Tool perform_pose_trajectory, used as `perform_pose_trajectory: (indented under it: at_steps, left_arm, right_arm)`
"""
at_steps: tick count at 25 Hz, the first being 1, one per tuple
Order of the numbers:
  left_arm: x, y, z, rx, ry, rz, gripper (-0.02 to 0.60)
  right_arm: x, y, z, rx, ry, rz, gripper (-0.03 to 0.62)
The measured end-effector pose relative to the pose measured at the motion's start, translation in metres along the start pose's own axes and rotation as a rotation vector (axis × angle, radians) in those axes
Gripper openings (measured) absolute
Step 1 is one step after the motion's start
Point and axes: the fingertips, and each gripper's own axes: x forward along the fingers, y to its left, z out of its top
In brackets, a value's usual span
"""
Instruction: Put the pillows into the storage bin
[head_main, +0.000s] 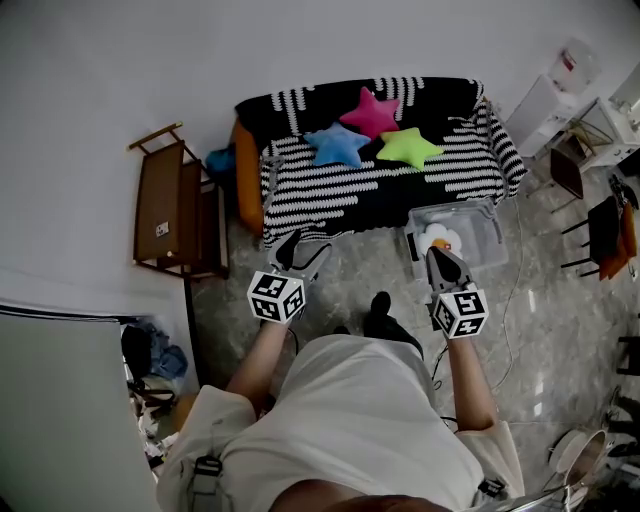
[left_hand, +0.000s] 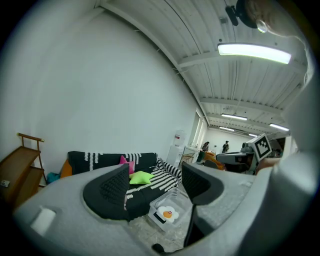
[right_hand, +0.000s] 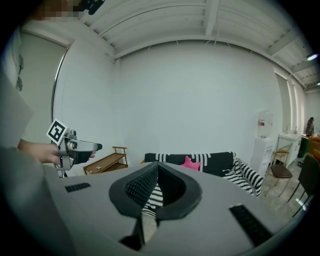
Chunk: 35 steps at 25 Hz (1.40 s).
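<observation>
Three star pillows lie on the black-and-white striped sofa (head_main: 380, 185): pink (head_main: 372, 112), blue (head_main: 337, 144) and green (head_main: 409, 147). The clear storage bin (head_main: 480, 225) stands on the floor in front of the sofa's right end, with a fried-egg pillow (head_main: 437, 238) inside. My left gripper (head_main: 297, 245) is open and empty, held short of the sofa's front. My right gripper (head_main: 437, 256) hangs over the bin's near left edge, shut with nothing in it. In the left gripper view (left_hand: 155, 171) the green pillow (left_hand: 141, 177) and bin (left_hand: 167, 214) show between the jaws. The right gripper's (right_hand: 157, 168) tips meet.
A brown wooden rack (head_main: 170, 210) stands left of the sofa against the wall. A water dispenser (head_main: 560, 85), a table and chairs (head_main: 600, 225) fill the right side. A cable trails over the marble floor (head_main: 520, 300). The person's black shoes (head_main: 385, 315) are between the grippers.
</observation>
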Motion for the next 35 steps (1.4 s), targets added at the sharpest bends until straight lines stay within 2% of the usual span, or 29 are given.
perform_pose_trajectory:
  at_steps: [11,26,35]
  left_arm:
    - [0.05,0.017,0.005,-0.021,0.021,0.044,0.318]
    - [0.183,0.017,0.036,-0.021,0.055,0.113,0.319]
    - [0.236,0.021,0.035,-0.033,0.09,0.153,0.319]
  right_arm:
    - [0.051,-0.042,0.002,0.02,0.025,0.033,0.006]
    - [0.152,-0.158,0.03,0.002,0.045,0.121,0.006]
    - [0.194,-0.205,0.024,0.028,0.064,0.147,0.006]
